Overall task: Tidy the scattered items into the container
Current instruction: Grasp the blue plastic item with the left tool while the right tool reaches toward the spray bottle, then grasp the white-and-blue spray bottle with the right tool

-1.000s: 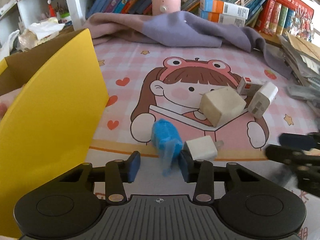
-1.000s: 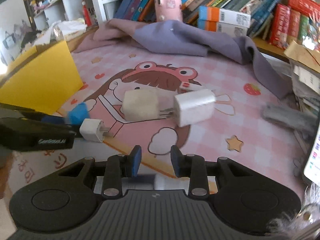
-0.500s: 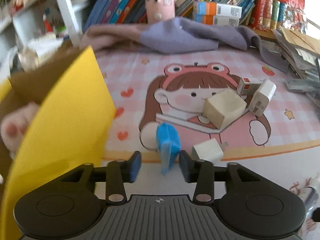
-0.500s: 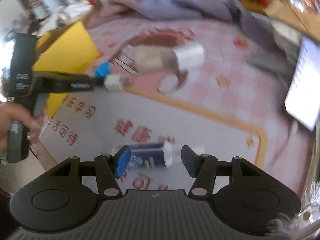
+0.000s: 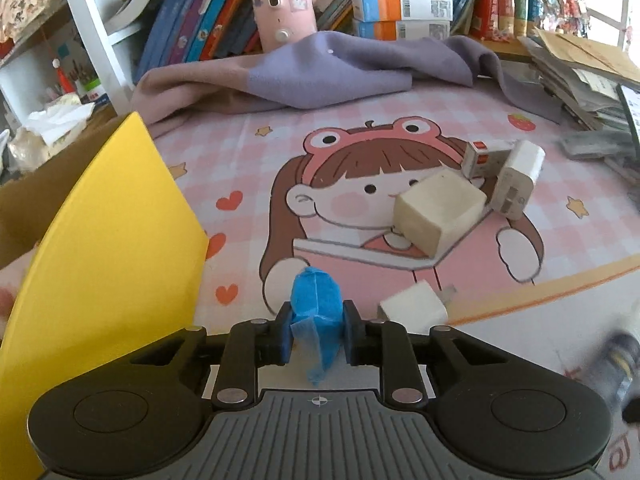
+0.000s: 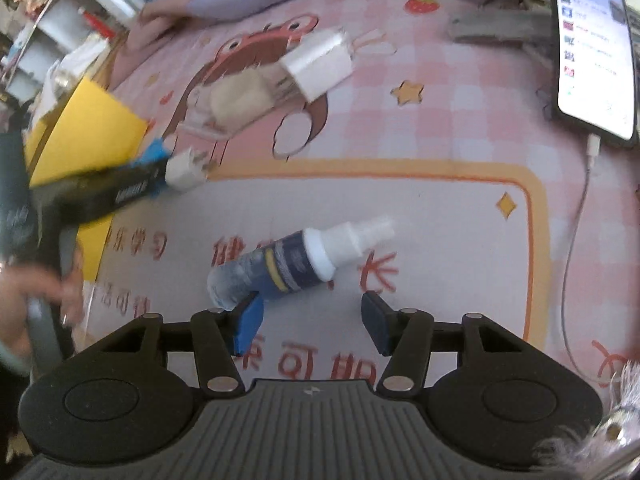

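While our left gripper (image 5: 316,334) has just clamped its jaws onto the blue tape-wrapped piece (image 5: 316,304), just beside the yellow container (image 5: 100,248) at the surface's left edge, our right gripper (image 6: 310,322) hangs with jaws apart and empty over the lying spray bottle (image 6: 296,262). A small white charger (image 5: 414,312) lies just right of the blue piece.

The yellow box (image 5: 108,240) is cut off by the left wrist picture's left edge, its inside mostly hidden behind its flap. At the surface's right edge a bottle (image 5: 618,356) is a blur. In the right wrist view, the phone (image 6: 592,40) is clipped, and the hand (image 6: 28,304) is blurred.
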`<state>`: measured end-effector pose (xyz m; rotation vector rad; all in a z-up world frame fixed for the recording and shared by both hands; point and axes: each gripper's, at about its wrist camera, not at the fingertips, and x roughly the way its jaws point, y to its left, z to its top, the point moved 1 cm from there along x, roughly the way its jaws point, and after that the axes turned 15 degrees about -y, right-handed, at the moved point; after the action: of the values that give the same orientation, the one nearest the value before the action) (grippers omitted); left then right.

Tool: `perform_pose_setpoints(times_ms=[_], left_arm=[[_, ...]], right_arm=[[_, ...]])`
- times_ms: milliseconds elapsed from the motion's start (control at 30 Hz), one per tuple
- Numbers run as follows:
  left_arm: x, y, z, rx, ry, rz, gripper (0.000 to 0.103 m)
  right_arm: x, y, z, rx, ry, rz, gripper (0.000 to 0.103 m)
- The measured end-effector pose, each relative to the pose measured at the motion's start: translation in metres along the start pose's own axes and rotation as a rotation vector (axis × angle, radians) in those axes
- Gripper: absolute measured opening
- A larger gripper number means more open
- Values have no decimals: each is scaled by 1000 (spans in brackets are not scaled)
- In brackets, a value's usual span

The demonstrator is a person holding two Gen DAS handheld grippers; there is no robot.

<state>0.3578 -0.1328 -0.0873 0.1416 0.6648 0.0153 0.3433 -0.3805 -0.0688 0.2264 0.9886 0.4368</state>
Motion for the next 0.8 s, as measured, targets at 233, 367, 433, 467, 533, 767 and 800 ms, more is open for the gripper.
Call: perform_pose_setpoints(times_ms=[233, 367, 433, 467, 533, 767, 800], left_arm=[[-37, -20, -2, 51, -69, -113, 22], [-39, -37, -1, 104, -83, -159, 22], [-40, -39, -1, 102, -80, -164, 22], [-42, -38, -1, 97, -83, -166, 22], [-47, -33, -1, 79, -85, -171, 22], [-68, -23, -4, 2, -59, -195, 22], [-71, -23, -5, -3, -56, -201, 22]], right_arm=[[13, 18, 16, -30, -88, 48, 64], [35, 24, 33, -5, -153, -82, 72], [47, 30, 37, -39, -185, -145, 75], [50, 33, 37, -62, -191, -151, 74], [56, 41, 34, -150, -170, -137, 66], [47, 41, 13, -424, -168, -13, 56], [44, 41, 12, -446, -176, -9, 53]])
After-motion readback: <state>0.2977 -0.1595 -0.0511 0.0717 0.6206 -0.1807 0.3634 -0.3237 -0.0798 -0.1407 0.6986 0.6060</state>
